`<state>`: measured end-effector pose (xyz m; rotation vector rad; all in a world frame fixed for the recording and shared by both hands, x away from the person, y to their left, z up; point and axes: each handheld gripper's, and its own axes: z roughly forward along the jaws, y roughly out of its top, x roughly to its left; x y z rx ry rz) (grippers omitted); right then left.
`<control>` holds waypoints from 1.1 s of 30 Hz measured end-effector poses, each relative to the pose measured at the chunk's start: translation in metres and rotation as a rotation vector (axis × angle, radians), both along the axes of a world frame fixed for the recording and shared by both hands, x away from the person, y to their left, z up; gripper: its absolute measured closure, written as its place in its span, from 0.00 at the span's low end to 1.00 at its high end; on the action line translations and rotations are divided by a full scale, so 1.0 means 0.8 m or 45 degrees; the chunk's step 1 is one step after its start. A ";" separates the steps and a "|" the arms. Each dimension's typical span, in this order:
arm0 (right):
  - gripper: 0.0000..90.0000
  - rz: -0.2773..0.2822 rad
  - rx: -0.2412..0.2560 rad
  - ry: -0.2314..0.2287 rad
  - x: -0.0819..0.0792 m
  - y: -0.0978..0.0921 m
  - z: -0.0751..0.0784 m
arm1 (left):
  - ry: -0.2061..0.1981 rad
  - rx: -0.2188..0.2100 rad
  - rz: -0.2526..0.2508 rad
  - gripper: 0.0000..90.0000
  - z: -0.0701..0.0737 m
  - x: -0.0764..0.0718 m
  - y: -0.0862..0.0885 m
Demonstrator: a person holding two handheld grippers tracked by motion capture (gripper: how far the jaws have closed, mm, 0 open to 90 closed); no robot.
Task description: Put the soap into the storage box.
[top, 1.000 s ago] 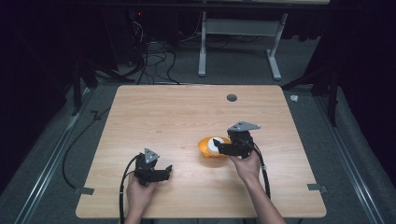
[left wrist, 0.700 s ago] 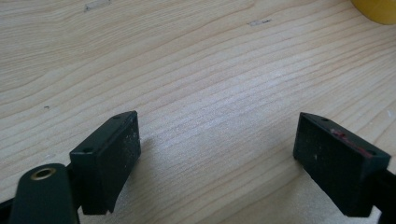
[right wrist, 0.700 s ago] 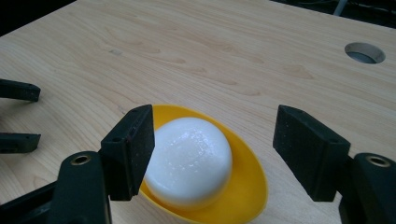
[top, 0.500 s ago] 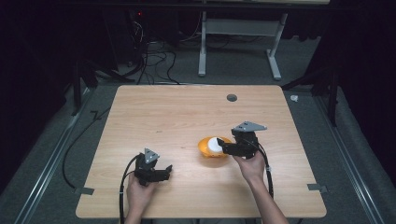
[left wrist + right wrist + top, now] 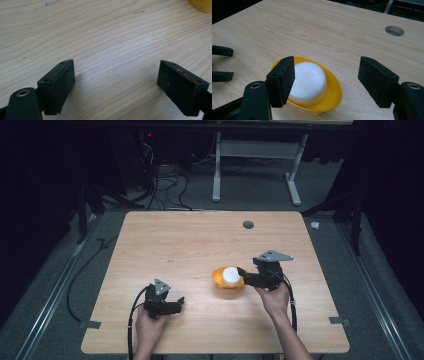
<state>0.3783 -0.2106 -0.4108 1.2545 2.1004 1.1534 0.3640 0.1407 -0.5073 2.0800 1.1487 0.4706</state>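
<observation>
Right hand-held gripper (image 5: 325, 82) gapes beside bowl (image 5: 334, 96).

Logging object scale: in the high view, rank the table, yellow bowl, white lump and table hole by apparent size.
1. table
2. yellow bowl
3. white lump
4. table hole, close to the lump in apparent size and farther from the camera, so unsure.

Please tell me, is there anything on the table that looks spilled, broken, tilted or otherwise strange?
Nothing stands out. The yellow bowl stands upright on the table with the white round object sitting inside it, nothing spilled. The right gripper is open near the bowl; the left gripper is open over bare wood.
</observation>
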 end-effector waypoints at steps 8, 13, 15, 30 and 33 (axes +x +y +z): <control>0.34 -0.011 0.013 -0.009 -0.005 -0.006 0.003 | 0.000 0.000 0.000 0.17 0.000 0.000 0.000; 0.34 -0.019 0.018 -0.024 -0.008 -0.013 0.004 | 0.000 0.000 0.000 0.17 0.000 0.000 0.000; 0.34 -0.023 0.023 -0.022 -0.009 -0.014 0.005 | 0.000 0.000 0.000 0.17 0.000 0.000 0.000; 0.34 -0.038 0.041 -0.051 -0.018 -0.031 0.012 | 0.000 0.000 0.001 0.17 0.000 0.000 0.000; 0.34 -0.045 0.043 -0.055 -0.020 -0.034 0.013 | -0.001 0.000 0.000 0.17 0.000 0.000 0.000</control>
